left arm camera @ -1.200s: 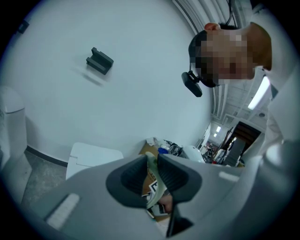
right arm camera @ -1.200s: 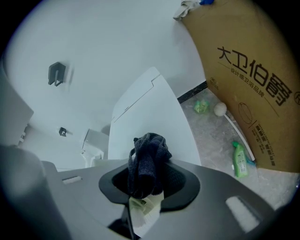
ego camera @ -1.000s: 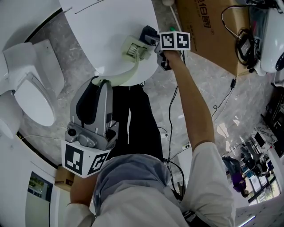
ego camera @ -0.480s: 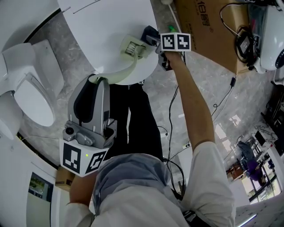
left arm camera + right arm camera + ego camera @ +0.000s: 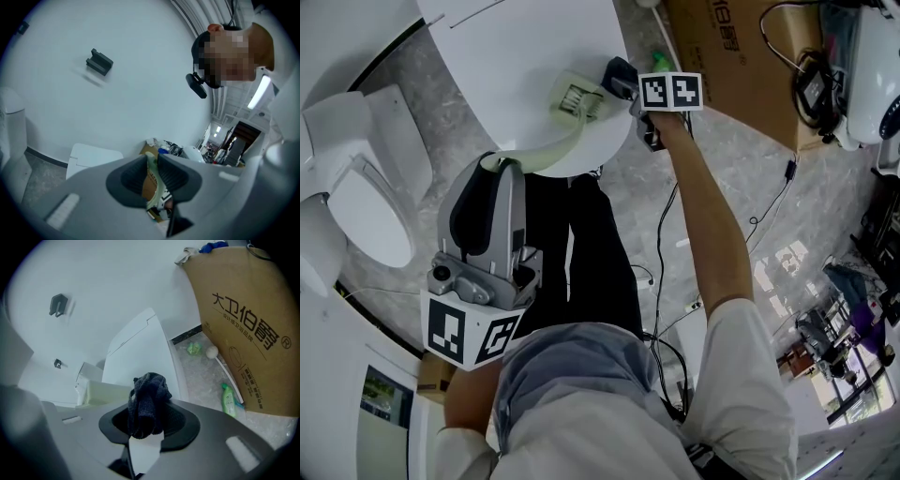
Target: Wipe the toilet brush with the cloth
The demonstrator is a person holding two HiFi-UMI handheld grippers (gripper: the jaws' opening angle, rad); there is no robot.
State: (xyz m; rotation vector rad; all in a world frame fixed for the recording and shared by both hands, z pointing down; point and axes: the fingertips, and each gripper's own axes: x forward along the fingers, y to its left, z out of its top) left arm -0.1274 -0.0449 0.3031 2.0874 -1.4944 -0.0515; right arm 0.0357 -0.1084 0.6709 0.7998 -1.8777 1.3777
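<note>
The toilet brush is pale green, with a curved handle and a flat slotted head. My left gripper is shut on the handle's lower end, and in the left gripper view the handle runs between the two dark pads of the left gripper. The brush head points at my right gripper, which is shut on a dark knitted cloth. In the right gripper view the cloth bulges out of the right gripper, close to the brush head. Whether cloth and head touch is unclear.
A white rounded fixture lies under the brush head. A white toilet stands at the left. A brown cardboard box stands at the right, with a green bottle and a white-handled tool on the marble floor beside it. Cables trail across the floor.
My left gripper has shifted a little left and up with the handle, and the brush head has swung slightly left. The right gripper with the cloth has barely moved.
</note>
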